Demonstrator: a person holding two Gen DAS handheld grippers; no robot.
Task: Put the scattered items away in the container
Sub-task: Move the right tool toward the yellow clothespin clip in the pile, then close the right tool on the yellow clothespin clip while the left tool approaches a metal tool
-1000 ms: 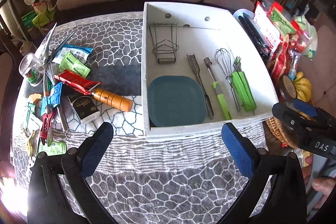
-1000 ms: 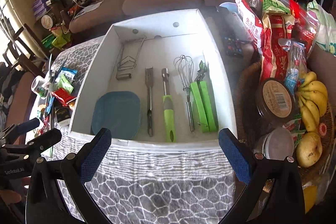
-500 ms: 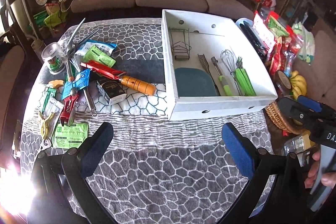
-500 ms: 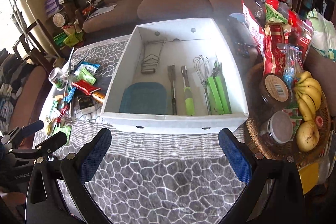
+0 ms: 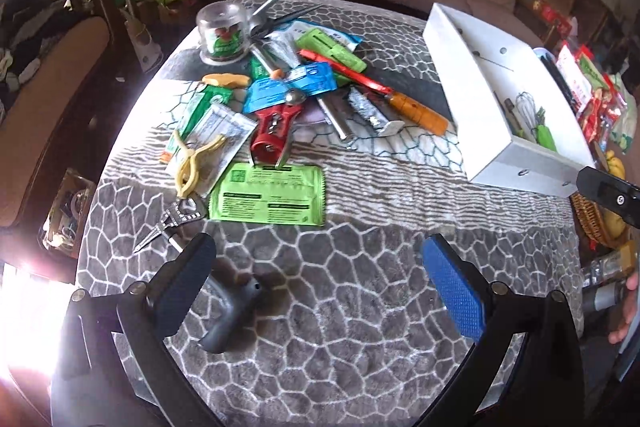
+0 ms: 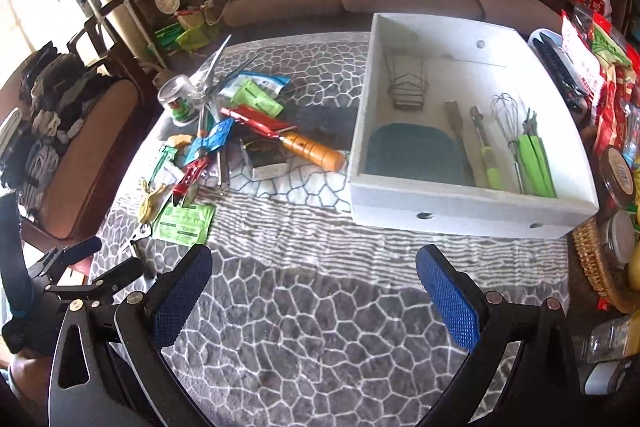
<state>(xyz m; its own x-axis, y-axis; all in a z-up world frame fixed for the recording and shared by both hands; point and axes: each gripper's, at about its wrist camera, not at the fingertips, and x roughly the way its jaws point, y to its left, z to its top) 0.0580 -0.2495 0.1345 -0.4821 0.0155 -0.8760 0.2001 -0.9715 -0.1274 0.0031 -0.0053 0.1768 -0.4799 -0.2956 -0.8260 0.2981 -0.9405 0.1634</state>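
While both tools hang empty above the patterned worktop (image 5: pixel 320 307), I am sizing up the pile in the upper middle of the left wrist view. My left tool (image 5: pixel 320 291) has its blue pads spread wide with nothing between them, and my right tool (image 6: pixel 316 291) is spread the same way.

Nearest the left tool lies the green sachet (image 5: pixel 268 193), flat on the cloth at centre frame, glossy with printed panels. I judge it light, limp and slick; pinching a raised edge should work better than pressing down on its face. Just above it sits the red metal tool (image 5: pixel 274 127), which looks stiff and heavier, best taken across its body. The orange-handled tool (image 5: pixel 416 109), toward the right of the pile, offers a thick ribbed wooden grip, likely the easiest hold of all. The yellow clip (image 5: pixel 192 163) at the left looks small and springy.

The white box (image 6: pixel 472 207) stands at the right of the right wrist view, already holding a whisk (image 6: pixel 506 111) and a teal plate (image 6: pixel 416 155).
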